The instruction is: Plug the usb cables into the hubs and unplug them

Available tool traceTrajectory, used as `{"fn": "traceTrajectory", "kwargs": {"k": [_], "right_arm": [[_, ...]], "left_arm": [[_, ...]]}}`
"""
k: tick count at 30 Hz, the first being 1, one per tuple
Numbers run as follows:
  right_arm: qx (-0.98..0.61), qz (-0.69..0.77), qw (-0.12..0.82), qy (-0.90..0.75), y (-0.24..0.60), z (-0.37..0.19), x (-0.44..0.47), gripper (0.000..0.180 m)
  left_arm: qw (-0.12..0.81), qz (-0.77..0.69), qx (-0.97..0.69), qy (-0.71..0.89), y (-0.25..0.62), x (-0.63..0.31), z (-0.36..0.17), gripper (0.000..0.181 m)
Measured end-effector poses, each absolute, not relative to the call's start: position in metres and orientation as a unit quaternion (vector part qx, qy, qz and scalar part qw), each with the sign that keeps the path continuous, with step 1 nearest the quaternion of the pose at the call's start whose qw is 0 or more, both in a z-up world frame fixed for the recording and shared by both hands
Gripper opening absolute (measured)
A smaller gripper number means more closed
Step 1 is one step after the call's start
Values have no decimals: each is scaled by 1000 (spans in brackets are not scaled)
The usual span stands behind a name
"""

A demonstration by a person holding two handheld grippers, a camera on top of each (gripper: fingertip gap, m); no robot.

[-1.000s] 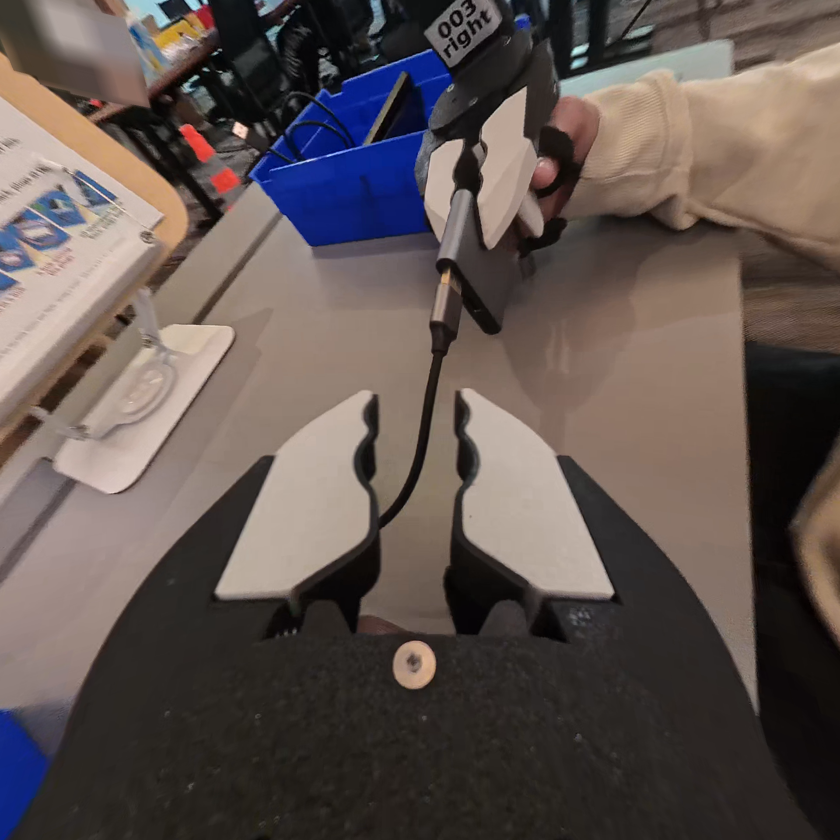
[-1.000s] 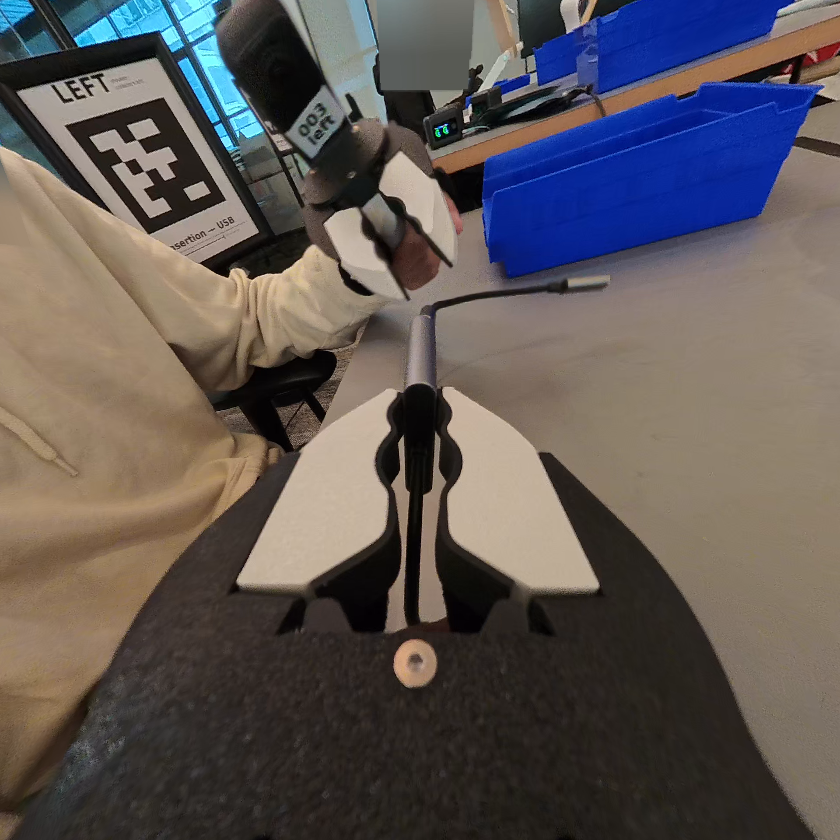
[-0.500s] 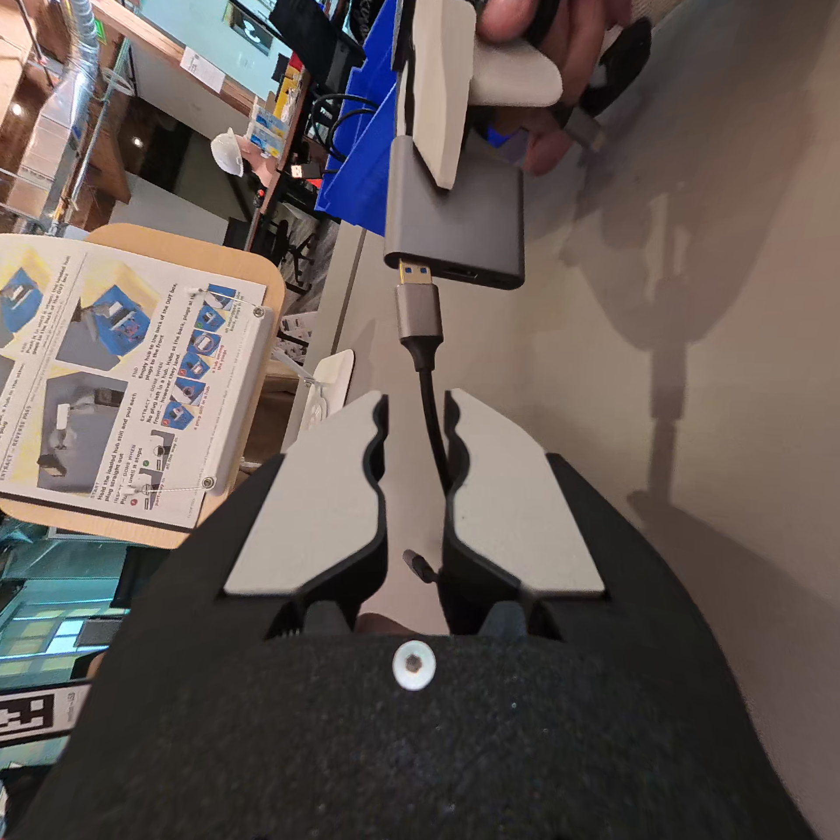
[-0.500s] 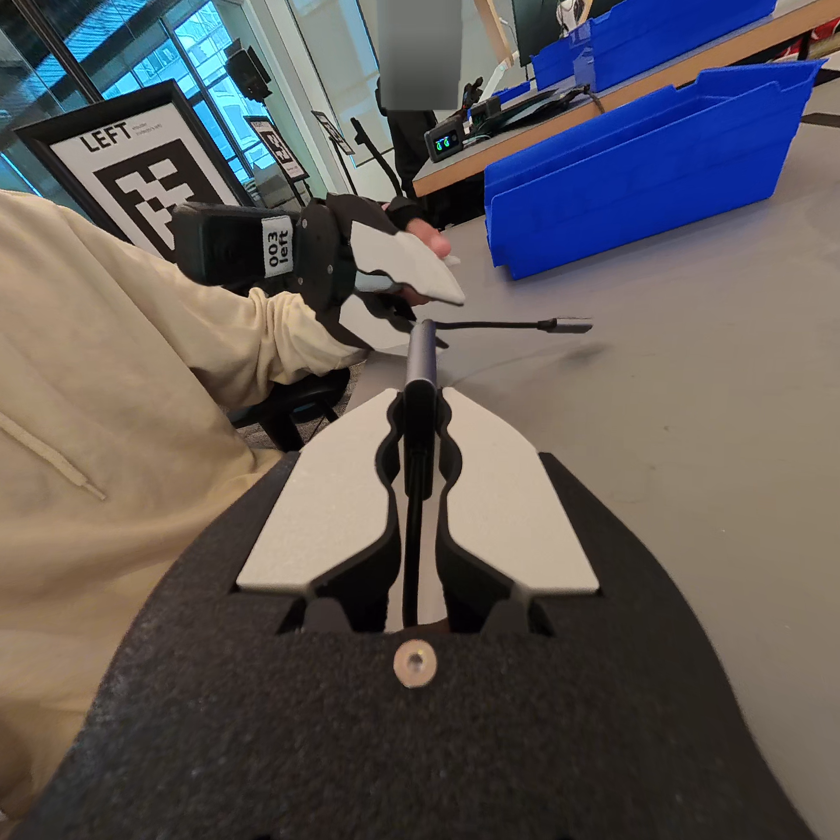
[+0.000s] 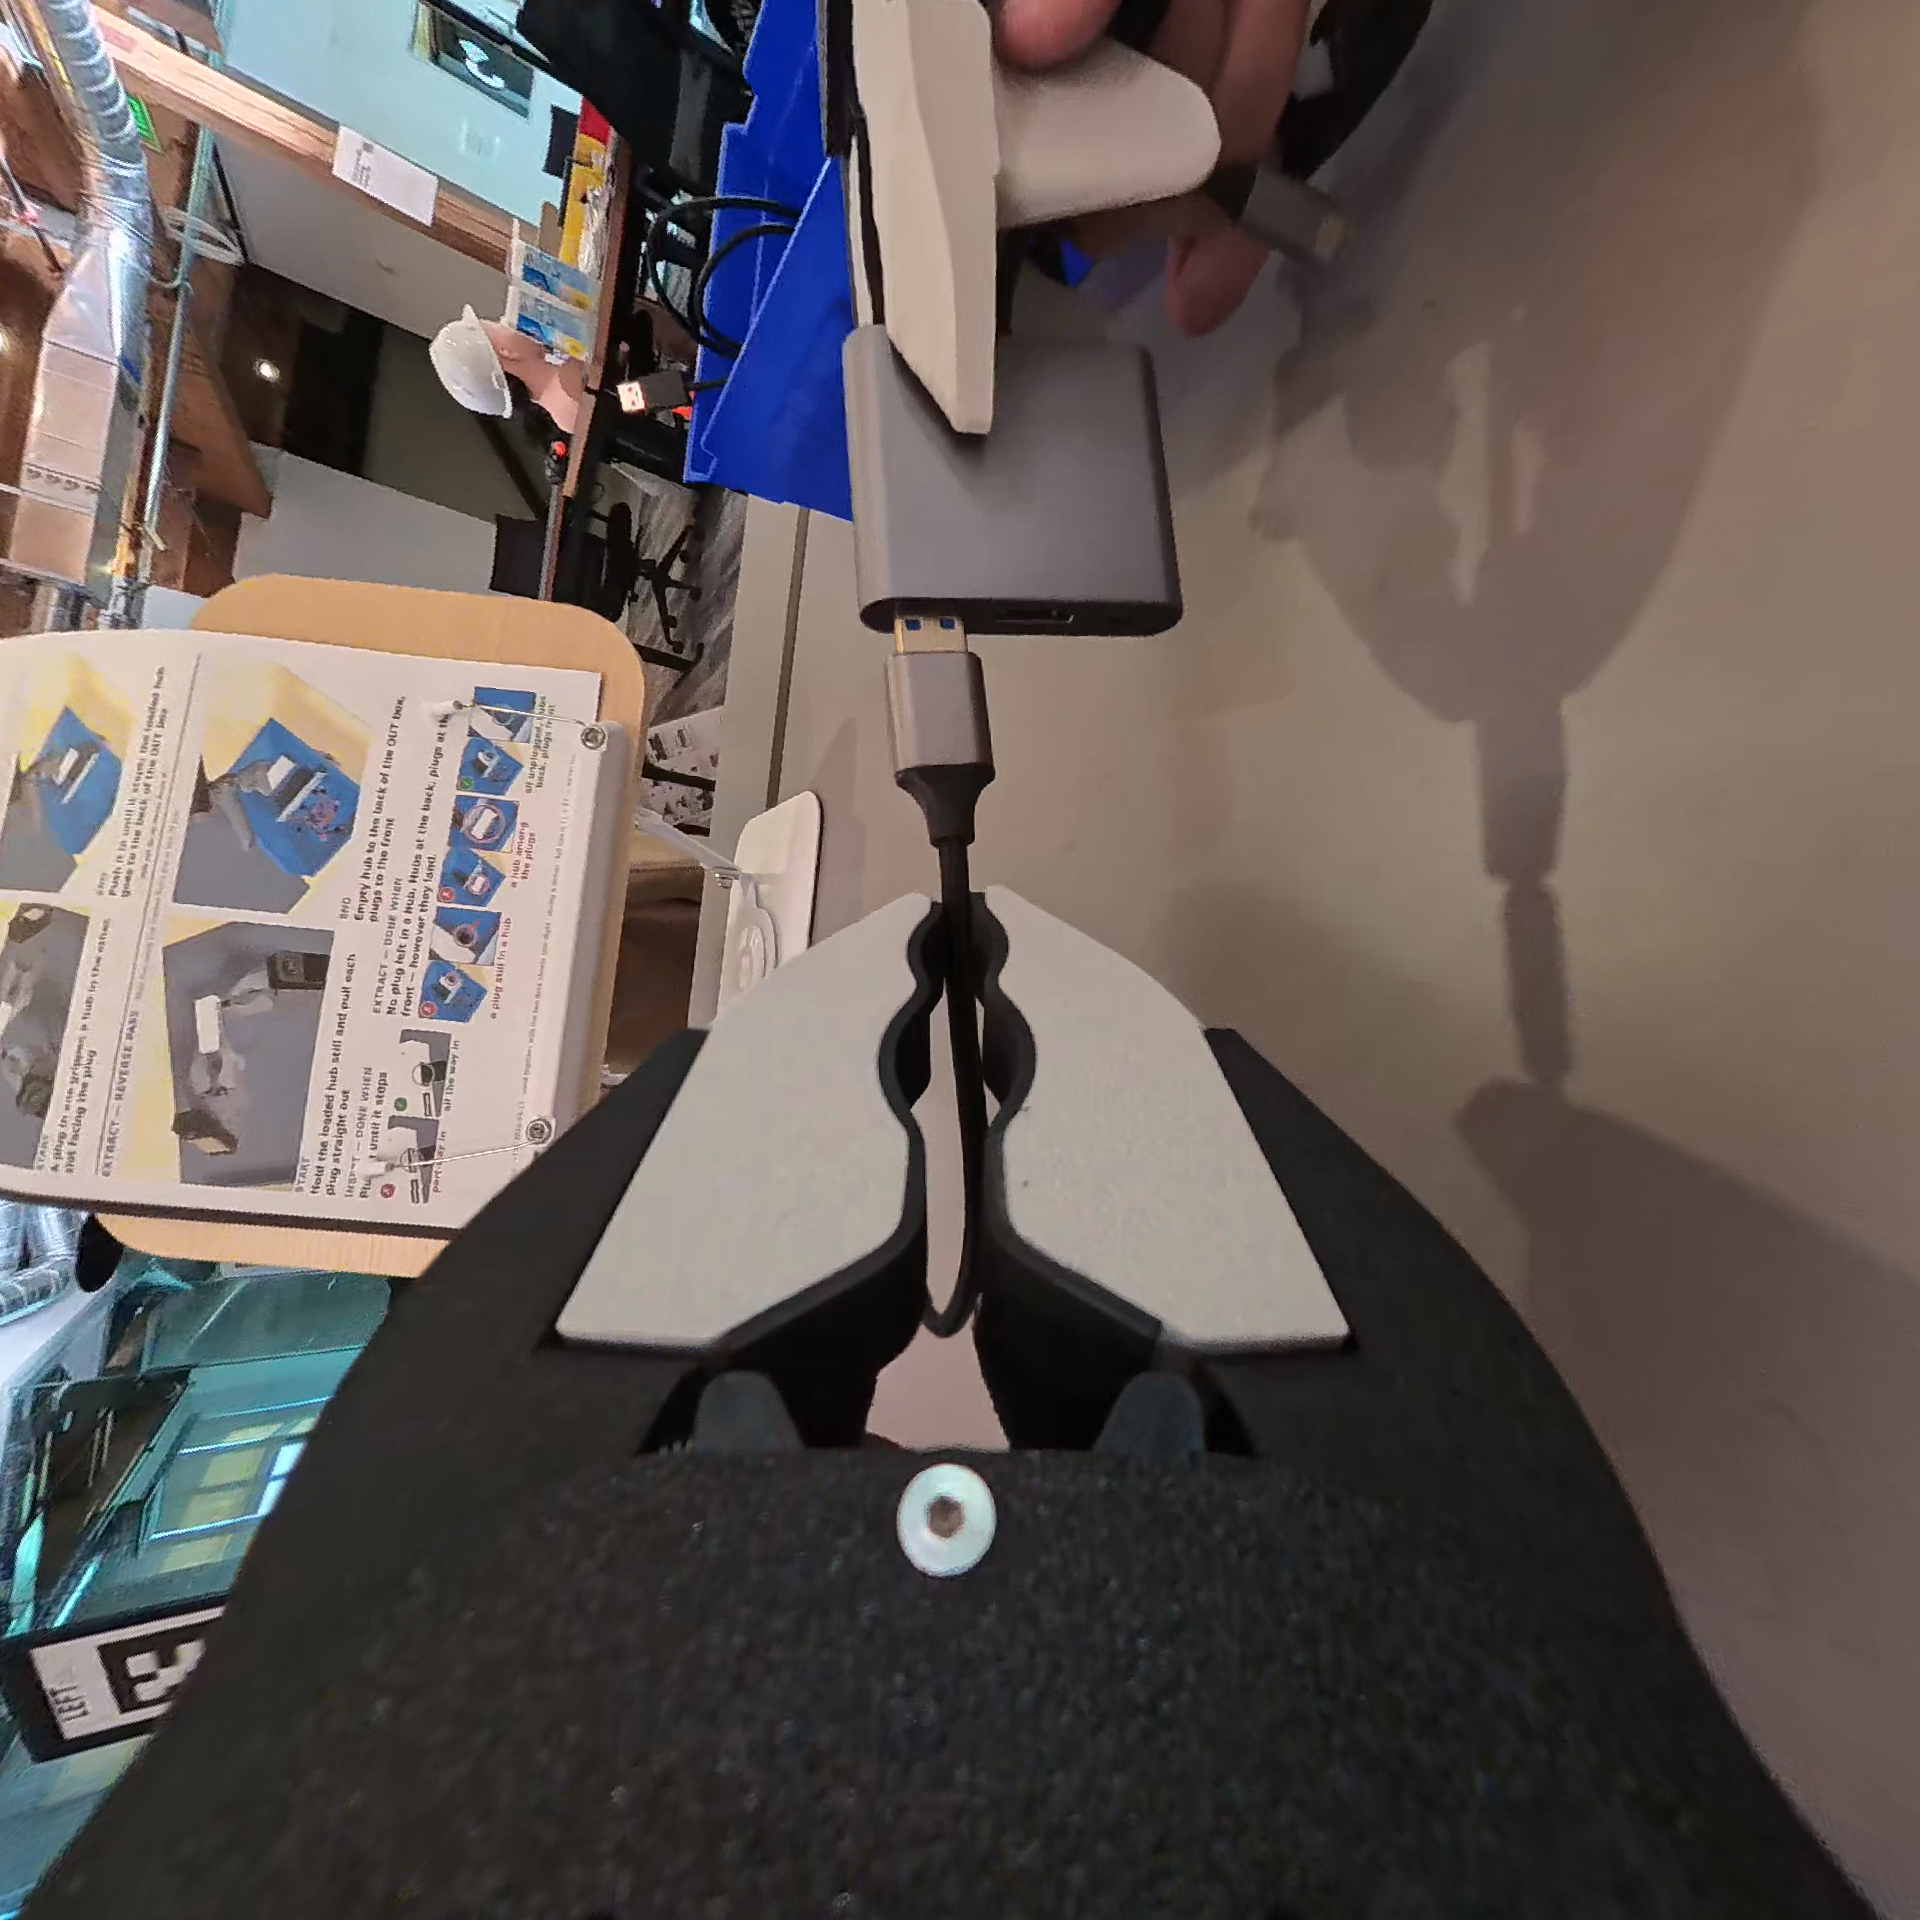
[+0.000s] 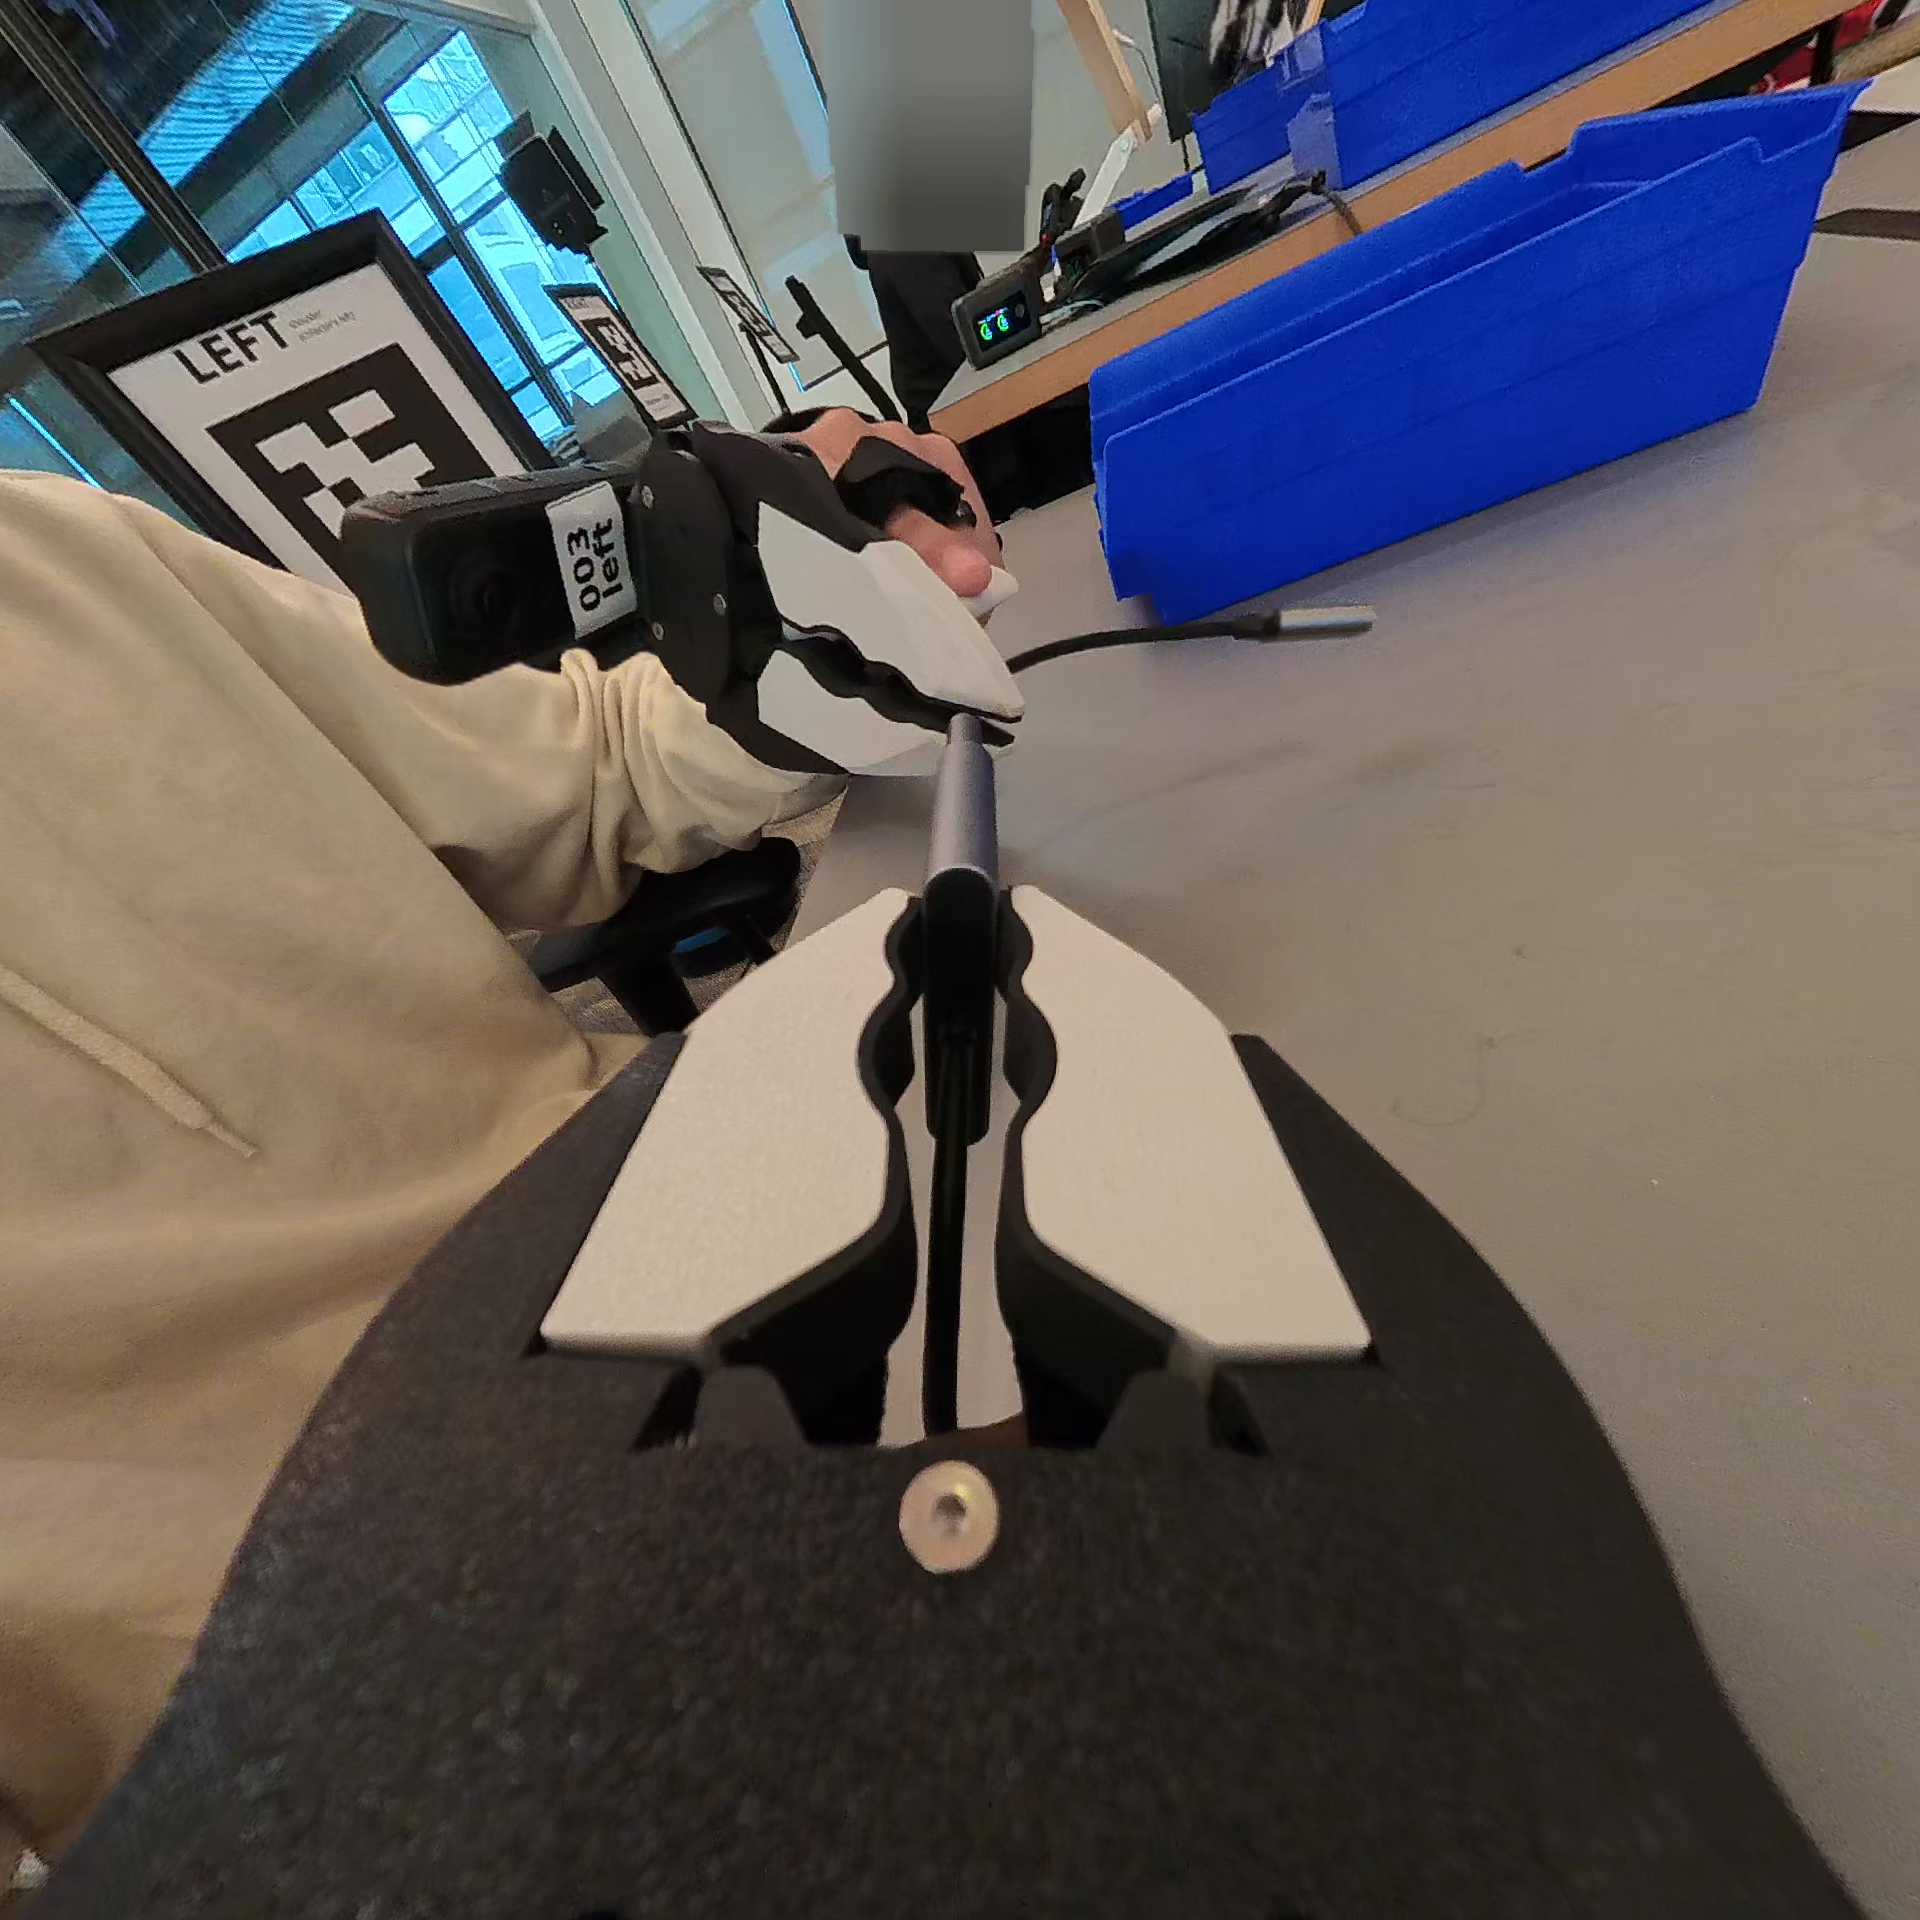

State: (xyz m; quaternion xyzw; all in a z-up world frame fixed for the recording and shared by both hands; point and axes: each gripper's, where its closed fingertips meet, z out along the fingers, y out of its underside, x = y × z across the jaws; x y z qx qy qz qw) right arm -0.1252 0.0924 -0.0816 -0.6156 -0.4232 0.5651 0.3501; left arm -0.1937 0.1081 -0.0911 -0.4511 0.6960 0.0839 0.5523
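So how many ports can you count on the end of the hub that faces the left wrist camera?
3, along the hub's near end: one at the left, with the plug at its mouth; a wide slot in the middle; a small slot at the right. Other edges are hidden.

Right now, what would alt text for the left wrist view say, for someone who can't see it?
The left gripper, shut on a black cable, holds its USB plug partly inside a grey hub. The right gripper clamps the hub from above, over a grey table, with an instruction sheet at the left.
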Motion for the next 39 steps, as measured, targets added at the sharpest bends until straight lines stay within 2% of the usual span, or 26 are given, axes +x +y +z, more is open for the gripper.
{"fn": "traceTrajectory", "kwargs": {"k": [21, 28, 35, 39], "right_arm": [[-647, 509, 353, -445, 97, -101, -131, 12], [-651, 495, 355, -453, 98, -104, -133, 12], [-622, 536, 370, -434, 97, -84, -127, 12], [-620, 542, 369, -431, 96, -83, -126, 12]], "left_arm": [[497, 163, -471, 710, 126, -200, -111, 3], [522, 205, -437, 704, 133, -199, -93, 3], [557, 175, -423, 693, 125, -195, -83, 4], [576, 160, -426, 679, 124, -193, -81, 13]]}}
